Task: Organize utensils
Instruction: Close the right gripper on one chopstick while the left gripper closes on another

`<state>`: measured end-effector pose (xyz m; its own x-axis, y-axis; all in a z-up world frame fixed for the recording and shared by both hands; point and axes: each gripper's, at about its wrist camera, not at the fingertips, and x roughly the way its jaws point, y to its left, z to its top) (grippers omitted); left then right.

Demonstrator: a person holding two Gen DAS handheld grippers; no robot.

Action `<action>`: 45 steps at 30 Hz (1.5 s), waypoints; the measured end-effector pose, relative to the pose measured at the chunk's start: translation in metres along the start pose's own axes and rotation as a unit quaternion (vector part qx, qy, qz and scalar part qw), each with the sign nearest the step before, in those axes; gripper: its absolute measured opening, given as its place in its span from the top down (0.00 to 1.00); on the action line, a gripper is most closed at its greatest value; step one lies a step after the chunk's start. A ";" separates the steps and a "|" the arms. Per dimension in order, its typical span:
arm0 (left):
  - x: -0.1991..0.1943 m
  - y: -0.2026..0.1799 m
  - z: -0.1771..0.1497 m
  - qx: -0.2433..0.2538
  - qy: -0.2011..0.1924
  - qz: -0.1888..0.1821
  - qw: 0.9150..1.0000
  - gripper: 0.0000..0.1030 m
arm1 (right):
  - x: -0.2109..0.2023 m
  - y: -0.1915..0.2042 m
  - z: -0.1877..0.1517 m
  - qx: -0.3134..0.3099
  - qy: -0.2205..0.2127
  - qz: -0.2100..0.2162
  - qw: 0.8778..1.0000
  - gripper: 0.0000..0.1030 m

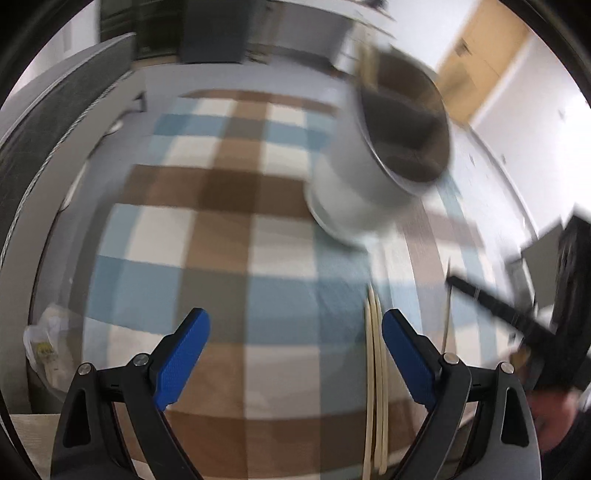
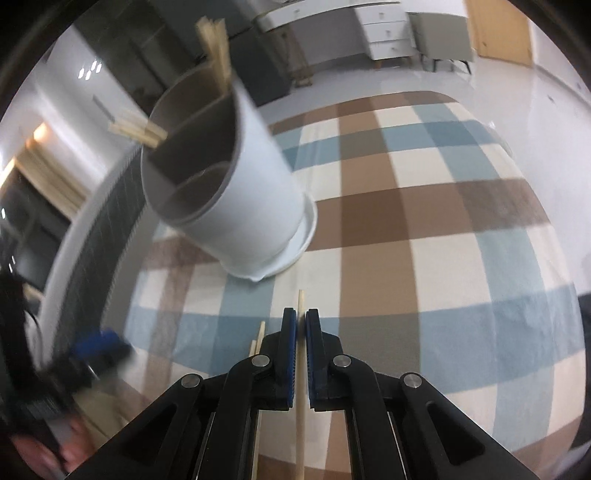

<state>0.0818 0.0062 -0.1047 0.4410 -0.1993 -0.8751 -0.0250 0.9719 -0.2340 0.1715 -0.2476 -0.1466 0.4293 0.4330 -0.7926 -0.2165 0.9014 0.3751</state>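
A white utensil holder [image 2: 240, 192] with inner dividers stands in a white saucer on the checked cloth, and it also shows in the left wrist view [image 1: 373, 162]. Several wooden chopsticks [image 2: 218, 48] stick out of its far compartments. My right gripper [image 2: 301, 325] is shut on one wooden chopstick [image 2: 301, 406], whose tip points toward the holder's base. My left gripper [image 1: 295, 354] is open and empty above the cloth. Loose chopsticks [image 1: 375, 387] lie on the cloth just inside its right finger. The right gripper shows blurred at the right edge of the left wrist view [image 1: 517, 321].
The table carries a brown, blue and cream checked cloth [image 2: 424, 221]. A grey curved chair back [image 1: 55, 122] stands to the left. A crumpled plastic bag [image 1: 44, 343] lies at the left table edge. White drawers [image 2: 388, 33] stand far behind.
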 end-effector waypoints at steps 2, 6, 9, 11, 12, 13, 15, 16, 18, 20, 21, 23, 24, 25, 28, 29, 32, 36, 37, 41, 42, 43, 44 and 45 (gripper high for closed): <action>0.007 -0.010 -0.009 0.023 0.019 0.006 1.000 0.11 | -0.007 -0.009 0.002 0.026 -0.011 0.019 0.999 0.96; 0.019 -0.021 -0.027 0.032 0.056 0.005 0.998 0.11 | -0.022 -0.021 0.004 0.064 -0.034 0.062 0.995 0.96; 0.023 -0.028 -0.036 0.040 0.070 0.008 0.997 0.11 | -0.031 -0.026 0.006 0.077 -0.048 0.079 0.993 0.96; 0.027 -0.033 -0.042 0.052 0.077 0.017 0.996 0.11 | -0.037 -0.028 0.008 0.080 -0.058 0.087 0.991 0.96; 0.029 -0.037 -0.045 0.062 0.082 0.027 0.994 0.11 | -0.039 -0.029 0.007 0.081 -0.061 0.090 0.991 0.96; 0.030 -0.039 -0.047 0.070 0.085 0.033 0.993 0.11 | -0.040 -0.029 0.007 0.080 -0.061 0.092 0.991 0.96; 0.034 -0.045 -0.050 0.085 0.091 0.048 0.991 0.11 | -0.043 -0.029 0.006 0.078 -0.059 0.092 0.991 0.96; 0.035 -0.046 -0.052 0.087 0.093 0.052 0.990 0.11 | -0.045 -0.029 0.005 0.077 -0.060 0.092 0.991 0.96; 0.038 -0.047 -0.054 0.087 0.100 0.061 0.989 0.11 | -0.048 -0.031 0.006 0.075 -0.064 0.092 0.991 0.96; 0.040 -0.047 -0.055 0.089 0.105 0.072 0.988 0.11 | -0.052 -0.035 0.005 0.079 -0.069 0.095 0.990 0.96; 0.042 -0.047 -0.056 0.089 0.107 0.079 0.987 0.11 | -0.054 -0.036 0.005 0.081 -0.071 0.096 0.989 0.96; 0.041 -0.046 -0.057 0.090 0.106 0.093 0.986 0.11 | -0.057 -0.038 0.005 0.083 -0.074 0.094 0.989 0.96; 0.040 -0.046 -0.057 0.087 0.104 0.095 0.986 0.11 | -0.058 -0.039 0.005 0.085 -0.075 0.094 0.989 0.96; 0.039 -0.045 -0.057 0.085 0.104 0.097 0.986 0.11 | -0.059 -0.039 0.005 0.085 -0.075 0.095 0.989 0.96; 0.041 -0.046 -0.060 0.089 0.111 0.098 0.985 0.11 | -0.061 -0.037 0.005 0.081 -0.077 0.097 0.989 0.96; 0.042 -0.046 -0.061 0.091 0.115 0.102 0.984 0.11 | -0.062 -0.037 0.005 0.080 -0.079 0.097 0.989 0.96; 0.045 -0.047 -0.061 0.088 0.115 0.106 0.984 0.11 | -0.065 -0.035 0.006 0.076 -0.083 0.098 0.989 0.96; 0.047 -0.043 -0.057 0.084 0.120 0.110 0.983 0.11 | -0.066 -0.036 0.006 0.079 -0.083 0.099 0.988 0.96; 0.047 -0.043 -0.056 0.084 0.120 0.112 0.983 0.11 | -0.065 -0.036 0.006 0.081 -0.082 0.099 0.988 0.96; 0.057 -0.041 -0.039 0.080 0.121 0.118 0.982 0.12 | -0.066 -0.036 0.006 0.079 -0.083 0.095 0.989 0.96; 0.058 -0.040 -0.036 0.078 0.122 0.118 0.982 0.12 | -0.065 -0.035 0.007 0.075 -0.084 0.091 0.990 0.96; 0.061 -0.040 -0.031 0.076 0.124 0.119 0.982 0.13 | -0.064 -0.034 0.007 0.071 -0.084 0.088 0.990 0.96; 0.064 -0.041 -0.026 0.073 0.127 0.120 0.982 0.14 | -0.063 -0.033 0.007 0.070 -0.083 0.086 0.990 0.96; 0.067 -0.042 -0.021 0.071 0.130 0.120 0.982 0.17 | -0.061 -0.033 0.007 0.071 -0.081 0.086 0.991 0.96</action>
<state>0.0930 -0.0508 -0.1621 0.1939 0.0307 -0.9805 0.0324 0.9988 0.0377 0.1587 -0.3042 -0.1069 0.5341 0.5656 -0.6284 -0.1781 0.8018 0.5704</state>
